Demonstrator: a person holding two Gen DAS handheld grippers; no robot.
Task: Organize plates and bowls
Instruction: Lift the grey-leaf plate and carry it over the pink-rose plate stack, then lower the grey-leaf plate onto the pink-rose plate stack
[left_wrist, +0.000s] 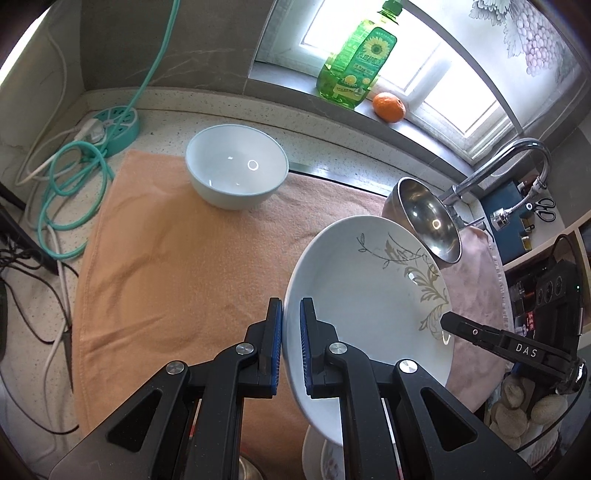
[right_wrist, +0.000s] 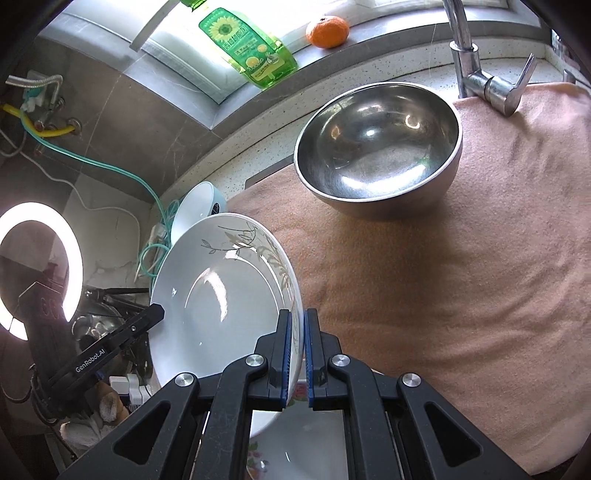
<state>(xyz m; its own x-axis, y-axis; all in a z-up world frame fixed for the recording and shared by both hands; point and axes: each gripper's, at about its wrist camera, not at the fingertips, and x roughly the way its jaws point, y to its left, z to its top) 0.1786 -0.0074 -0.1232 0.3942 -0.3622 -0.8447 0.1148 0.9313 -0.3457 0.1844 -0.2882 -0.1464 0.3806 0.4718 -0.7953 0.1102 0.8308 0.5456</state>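
A white plate with a grey leaf pattern (left_wrist: 369, 295) (right_wrist: 221, 295) is held tilted in the air over the orange towel (left_wrist: 184, 266). My left gripper (left_wrist: 291, 310) is shut on its left rim. My right gripper (right_wrist: 297, 321) is shut on the opposite rim; its finger shows in the left wrist view (left_wrist: 480, 336). A pale blue bowl (left_wrist: 236, 170) sits upright on the towel's far side. A steel bowl (right_wrist: 380, 147) sits on the towel near the faucet. Another white dish (right_wrist: 295, 443) lies below the held plate.
A green bottle (left_wrist: 354, 59) and an orange (left_wrist: 388, 107) stand on the windowsill. A faucet (right_wrist: 476, 74) rises at the back right. A teal power strip (left_wrist: 114, 125) and cables (left_wrist: 62, 192) lie left of the towel. A ring light (right_wrist: 40, 266) glows at far left.
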